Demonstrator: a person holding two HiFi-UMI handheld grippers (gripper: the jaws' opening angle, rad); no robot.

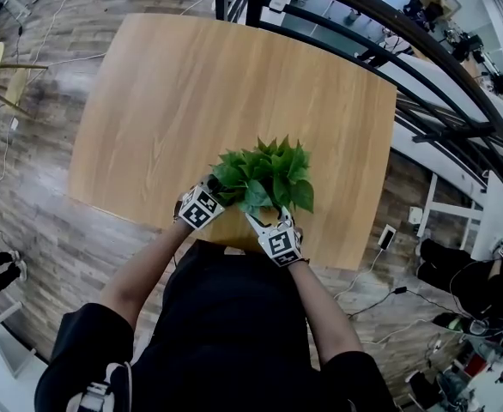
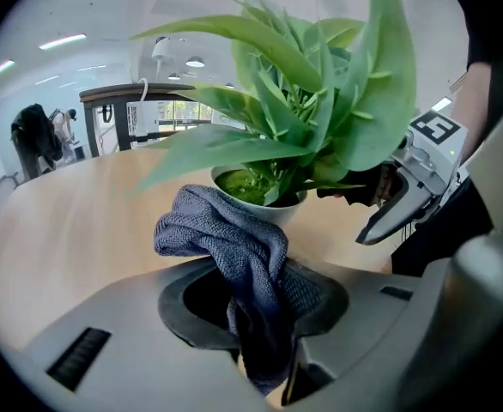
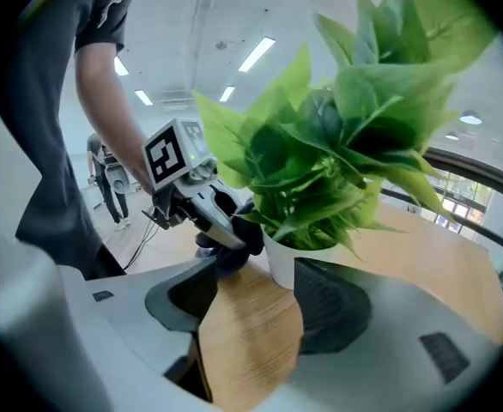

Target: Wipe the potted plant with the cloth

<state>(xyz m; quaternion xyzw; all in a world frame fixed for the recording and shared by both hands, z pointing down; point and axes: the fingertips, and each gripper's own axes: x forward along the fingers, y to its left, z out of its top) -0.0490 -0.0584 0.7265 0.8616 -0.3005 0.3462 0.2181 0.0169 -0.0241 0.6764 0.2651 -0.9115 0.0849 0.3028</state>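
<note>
Plant: green and leafy. It stands up in a white pot on the table, close to the edge by the person.
Table: light wood with round corners.
Cloth: grey and all bunched up. It sticks up out of the left gripper. Its top lies by the rim of the pot, under the leaves, and looks to touch it.
Left tool: the left gripper's jaws are squeezed tight on the cloth. It sits low on the left side of the pot.
Right tool: the right gripper has its jaws wide apart. Nothing is held in them, and bare table shows in the gap. The pot is just past the tips, closer to one jaw than the other.
Both tools: one on each side of the plant, pointing in at the pot. From the head view the leaves hang over their tips.
Arms: bare below black sleeves, reaching in from the bottom of the head view.
Floor: grey-brown planks with thin cables on it.
Rail: dark bars past the far side of the table.
</note>
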